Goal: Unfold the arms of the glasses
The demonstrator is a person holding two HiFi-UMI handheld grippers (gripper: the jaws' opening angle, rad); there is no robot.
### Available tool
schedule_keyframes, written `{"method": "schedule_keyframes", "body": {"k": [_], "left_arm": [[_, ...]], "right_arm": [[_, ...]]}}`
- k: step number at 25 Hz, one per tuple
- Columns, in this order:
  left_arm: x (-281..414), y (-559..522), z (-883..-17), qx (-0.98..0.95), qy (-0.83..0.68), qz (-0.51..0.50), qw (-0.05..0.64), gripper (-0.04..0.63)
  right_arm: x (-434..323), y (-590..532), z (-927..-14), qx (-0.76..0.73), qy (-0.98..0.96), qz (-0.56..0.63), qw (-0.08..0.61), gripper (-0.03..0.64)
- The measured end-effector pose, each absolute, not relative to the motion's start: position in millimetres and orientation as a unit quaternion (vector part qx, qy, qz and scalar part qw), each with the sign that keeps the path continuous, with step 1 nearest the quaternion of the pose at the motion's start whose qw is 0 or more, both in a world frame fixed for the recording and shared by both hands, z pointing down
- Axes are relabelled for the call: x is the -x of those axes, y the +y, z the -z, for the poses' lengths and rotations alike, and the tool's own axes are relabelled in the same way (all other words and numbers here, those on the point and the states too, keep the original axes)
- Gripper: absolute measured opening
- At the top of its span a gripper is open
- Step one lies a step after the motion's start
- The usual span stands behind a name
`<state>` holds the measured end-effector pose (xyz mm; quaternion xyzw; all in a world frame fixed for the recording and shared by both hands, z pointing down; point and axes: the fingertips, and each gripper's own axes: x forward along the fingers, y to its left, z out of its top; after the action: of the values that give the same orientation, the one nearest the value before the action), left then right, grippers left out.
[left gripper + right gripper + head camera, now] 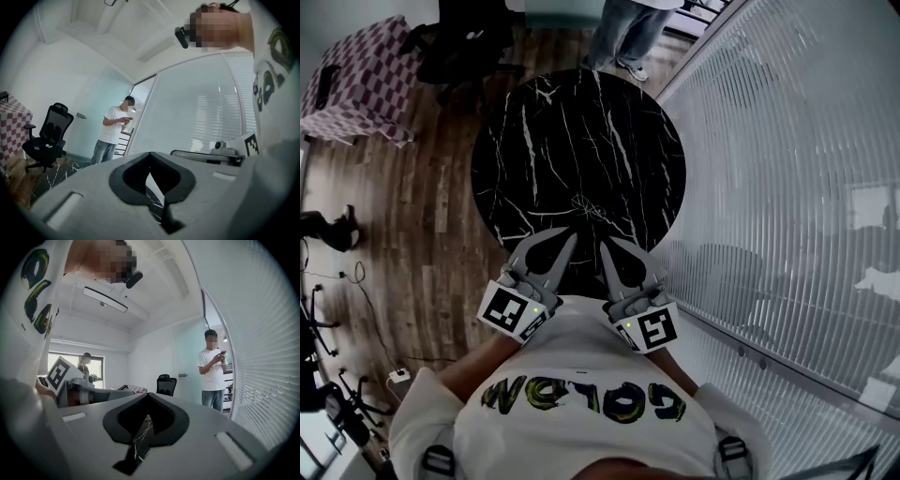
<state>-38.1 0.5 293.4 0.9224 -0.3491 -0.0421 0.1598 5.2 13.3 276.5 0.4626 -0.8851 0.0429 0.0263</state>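
Left hand-held gripper (150, 155): jaws were pressed together with nothing between them, only marble showing through the slot. Right hand-held gripper (148, 396): same, fully closed and empty. Both sat close to the person's chest, pointing roughly level over the near rim of the table (516, 141). Glasses (586, 208) lay on the table just ahead of both tips, between their lines, untouched.

Risks:
- The jaws have to open before any pinch. Going in closed would likely just shove the frame across the slick marble.
- The frame looked like thin wire. A hinge could bend if one side pulls an arm while the other isn't pinning the front.
- It's a low frame on a hard top, so a tip could scrape the table or skid off it.

Hard to read:
- In the head view the glasses were a faint tangle of lines among white marble veins. Couldn't resolve hinges or whether the arms were folded.
- Neither gripper view showed the glasses; the jaw bodies blocked the table.

Bystander (213, 369) stood beyond the far side, not involved.
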Motion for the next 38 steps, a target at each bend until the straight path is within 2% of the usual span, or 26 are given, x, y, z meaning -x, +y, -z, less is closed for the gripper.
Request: {"method": "schedule_keyframes", "body": {"k": [9,20,27,38], "left_arm": [[7.9,1.2,-301.2,-0.915,-0.366,0.036,0.167,0.005],[2.9,6.1,-325.3,-0.908,-0.370,0.007,0.196,0.005],[0.9,11.5,-350.4,-0.906,-0.366,-0.017,0.211,0.005],[-1.6,-15.9,-406.2,-0.909,-0.358,-0.067,0.203,0.005]], "right_arm": [[-41.3,11.2,-281.9,-0.455,-0.889,-0.042,0.035,0.002],[-48.8,16.3,-307.2,-0.450,-0.888,-0.076,0.055,0.002],[-52.7,16.3,-328.0,-0.441,-0.890,-0.078,0.092,0.002],[-52.3,-15.7,-390.8,-0.377,-0.900,-0.046,0.212,0.002]]}}
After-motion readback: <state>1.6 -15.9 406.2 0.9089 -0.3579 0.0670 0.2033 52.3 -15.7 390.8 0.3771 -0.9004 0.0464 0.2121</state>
